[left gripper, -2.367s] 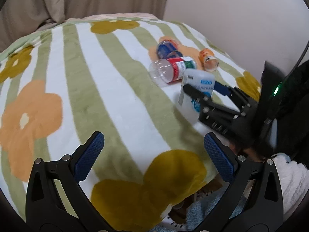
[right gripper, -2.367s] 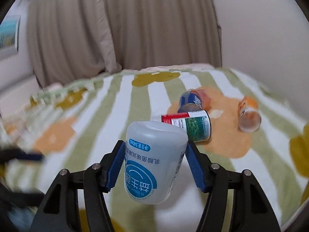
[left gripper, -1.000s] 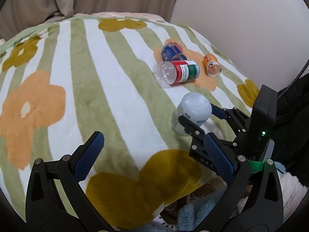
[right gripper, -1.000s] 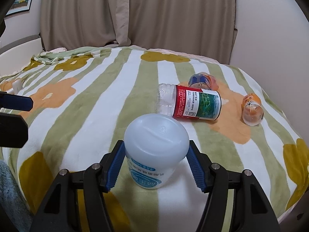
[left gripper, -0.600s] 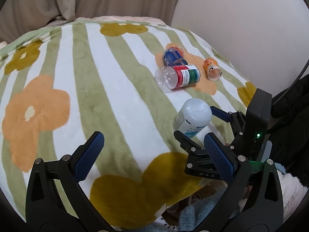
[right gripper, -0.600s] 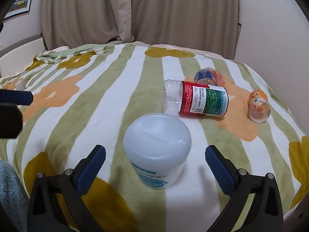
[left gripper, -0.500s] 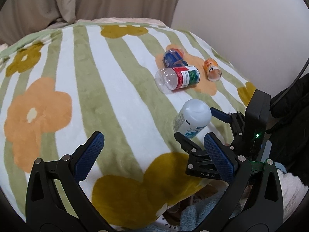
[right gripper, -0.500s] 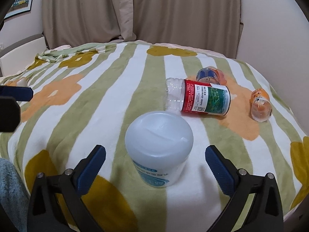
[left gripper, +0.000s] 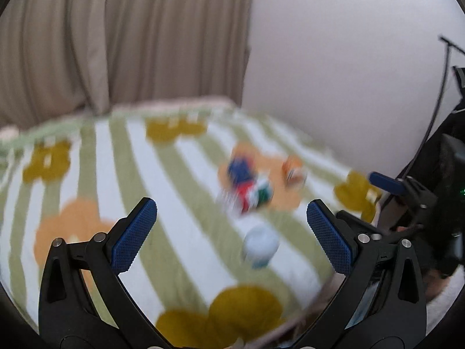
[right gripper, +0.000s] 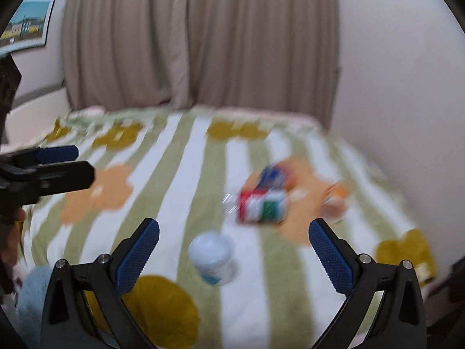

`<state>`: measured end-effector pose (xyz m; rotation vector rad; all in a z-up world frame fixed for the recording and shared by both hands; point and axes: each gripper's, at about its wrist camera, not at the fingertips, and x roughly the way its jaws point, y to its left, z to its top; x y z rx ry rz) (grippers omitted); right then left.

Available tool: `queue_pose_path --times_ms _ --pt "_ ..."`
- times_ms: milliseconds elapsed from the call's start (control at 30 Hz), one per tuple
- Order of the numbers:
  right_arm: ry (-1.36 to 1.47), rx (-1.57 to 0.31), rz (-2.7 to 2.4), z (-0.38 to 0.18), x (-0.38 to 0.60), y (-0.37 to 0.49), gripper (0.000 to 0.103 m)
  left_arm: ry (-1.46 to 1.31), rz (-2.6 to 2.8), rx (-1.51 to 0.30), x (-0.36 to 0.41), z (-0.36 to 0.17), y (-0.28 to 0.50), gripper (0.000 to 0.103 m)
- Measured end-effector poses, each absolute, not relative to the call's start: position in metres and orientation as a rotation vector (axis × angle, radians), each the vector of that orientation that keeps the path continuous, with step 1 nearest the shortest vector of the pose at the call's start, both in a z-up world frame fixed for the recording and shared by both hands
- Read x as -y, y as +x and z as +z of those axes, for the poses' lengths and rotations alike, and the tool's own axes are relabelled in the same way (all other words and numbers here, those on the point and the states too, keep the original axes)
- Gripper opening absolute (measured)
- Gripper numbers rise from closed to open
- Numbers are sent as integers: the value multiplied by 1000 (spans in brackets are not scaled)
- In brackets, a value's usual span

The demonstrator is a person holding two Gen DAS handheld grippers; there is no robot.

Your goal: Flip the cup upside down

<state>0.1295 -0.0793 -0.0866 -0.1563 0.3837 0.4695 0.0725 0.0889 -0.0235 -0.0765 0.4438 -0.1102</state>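
Note:
The white plastic cup (right gripper: 211, 257) with a blue label stands upside down on the striped flowered blanket (right gripper: 180, 174), base up; it also shows in the left wrist view (left gripper: 260, 245). My right gripper (right gripper: 234, 250) is open and empty, drawn back above the blanket's near edge, apart from the cup. My left gripper (left gripper: 232, 232) is open and empty, raised well short of the cup. Both views are motion-blurred.
A clear bottle with a red and green label (right gripper: 258, 206) lies on its side beyond the cup. A blue can (right gripper: 271, 176) and a small orange bottle (right gripper: 334, 196) lie near it. Curtains (right gripper: 200, 37) and a wall stand behind the bed.
My right gripper let go of the cup, opened wide and pulled back and up. The cup stays standing base up. My left gripper also rose and drew back.

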Motion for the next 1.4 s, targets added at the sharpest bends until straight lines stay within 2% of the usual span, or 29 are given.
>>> queue_pose_path --times_ms 167,300,500,1400 --pt "-83 -256 311 -23 125 91 103 -15 -128 -265 -57 26 57 103" --pt "-21 -219 186 -3 154 78 103 -13 -129 -210 -41 38 45 103" --pt "10 -163 57 -9 181 58 103 -18 -108 -190 -24 34 38 103" --pt "38 -181 43 -12 199 50 103 13 -115 -205 -6 29 26 103"
